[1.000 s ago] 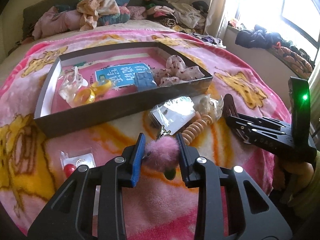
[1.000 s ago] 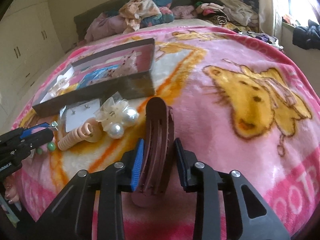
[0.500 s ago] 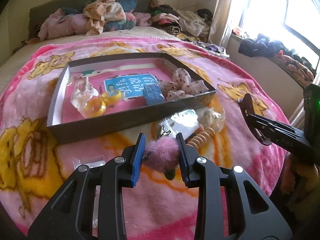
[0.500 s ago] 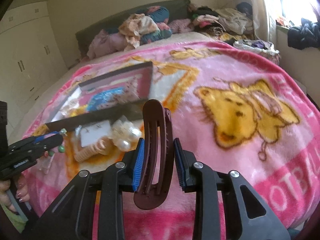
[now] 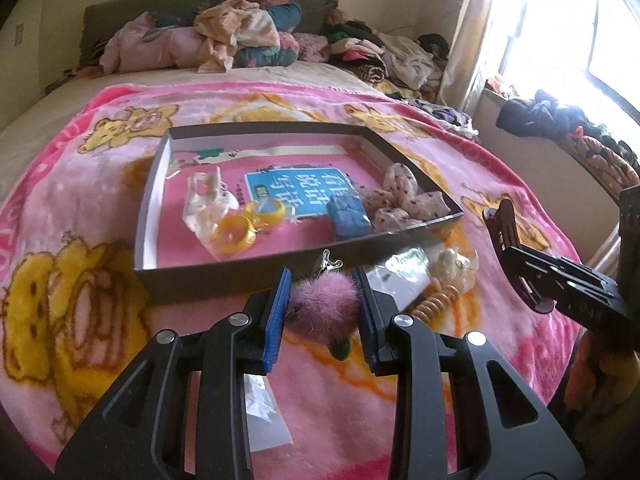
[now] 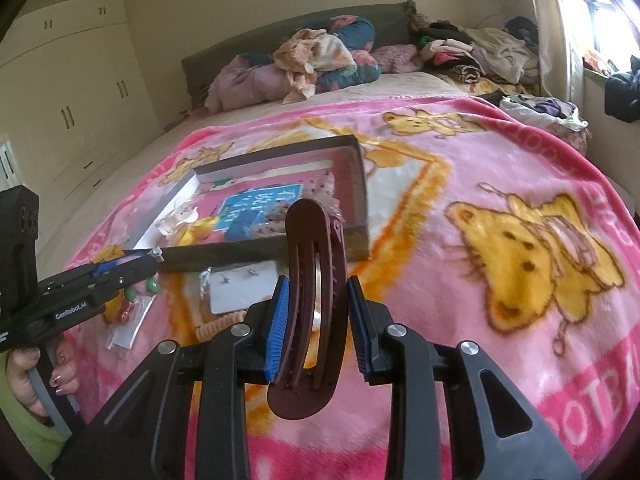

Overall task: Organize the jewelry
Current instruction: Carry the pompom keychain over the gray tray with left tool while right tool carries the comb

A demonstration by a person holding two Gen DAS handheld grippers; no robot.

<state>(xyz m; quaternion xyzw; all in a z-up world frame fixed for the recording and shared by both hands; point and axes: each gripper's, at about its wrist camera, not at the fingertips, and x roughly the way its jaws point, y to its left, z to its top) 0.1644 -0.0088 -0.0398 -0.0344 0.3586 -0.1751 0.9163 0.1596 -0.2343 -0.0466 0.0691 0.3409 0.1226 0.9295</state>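
Note:
My left gripper (image 5: pixel 322 304) is shut on a fluffy pink pompom clip (image 5: pixel 324 300), lifted just off the blanket near the front wall of the shallow dark box (image 5: pixel 224 278). A silver clasp and a green bead hang from the pompom. My right gripper (image 6: pixel 314 320) is shut on a long maroon hair claw (image 6: pixel 314 272), held upright above the blanket to the right of the box (image 6: pixel 358 184). The box holds yellow rings (image 5: pixel 248 224), a clear bag, a blue block (image 5: pixel 347 214) and a dotted fabric bow (image 5: pixel 400 196). The right gripper with the claw (image 5: pixel 516 256) shows at the right of the left wrist view.
On the pink blanket in front of the box lie an earring card (image 6: pixel 244 290), a peach spiral hair tie (image 5: pixel 434 304), a pearl bow in a bag (image 5: pixel 452 264) and a small packet with beads (image 6: pixel 128 312). Heaps of clothes (image 5: pixel 224 36) crowd the headboard. A hand (image 6: pixel 44 372) grips the left tool.
Both grippers have risen from the blanket with their items; the maroon claw came off the bed and now stands higher. The left gripper moved toward the box front.

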